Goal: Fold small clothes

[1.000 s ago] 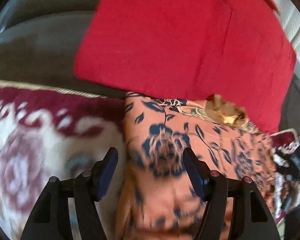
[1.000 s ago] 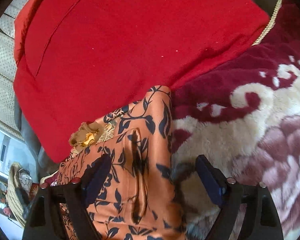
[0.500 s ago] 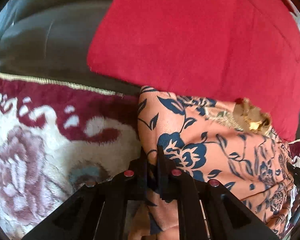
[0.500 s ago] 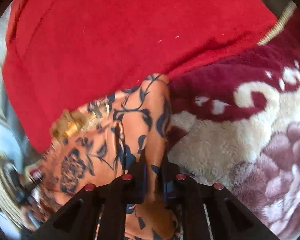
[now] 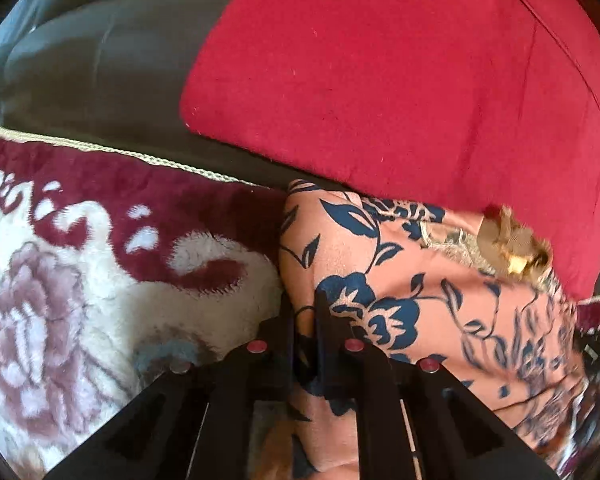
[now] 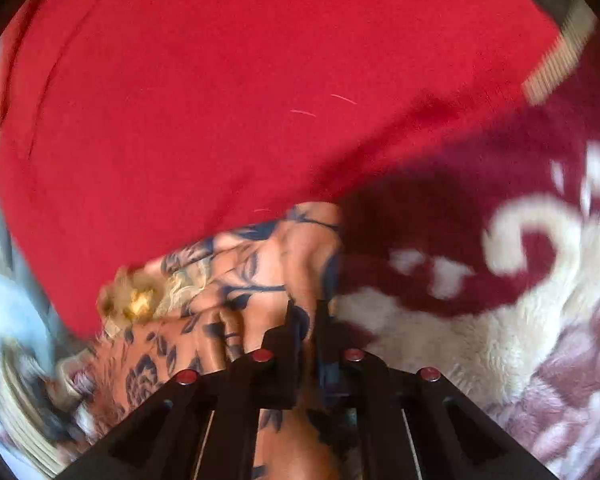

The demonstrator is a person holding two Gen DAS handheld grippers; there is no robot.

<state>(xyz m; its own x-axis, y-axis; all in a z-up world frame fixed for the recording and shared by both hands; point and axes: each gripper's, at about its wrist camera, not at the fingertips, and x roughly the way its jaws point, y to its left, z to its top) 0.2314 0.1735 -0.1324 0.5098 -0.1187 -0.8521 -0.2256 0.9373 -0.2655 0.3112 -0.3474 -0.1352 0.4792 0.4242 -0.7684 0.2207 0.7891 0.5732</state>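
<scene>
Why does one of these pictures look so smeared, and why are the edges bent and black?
Right wrist view: motion blur smears the red cloth and plush blanket. Left wrist view: sharper, the orange floral garment reads clearly, blurred only at far right. Both: fisheye lens curves the edges and leaves dark corners.

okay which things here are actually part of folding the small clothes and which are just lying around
Part of the job:
- orange floral garment
- left tool, shut on its edge
- right tool, shut on its edge

Lying about:
- red cushion
- maroon and cream blanket
- dark sofa
</scene>
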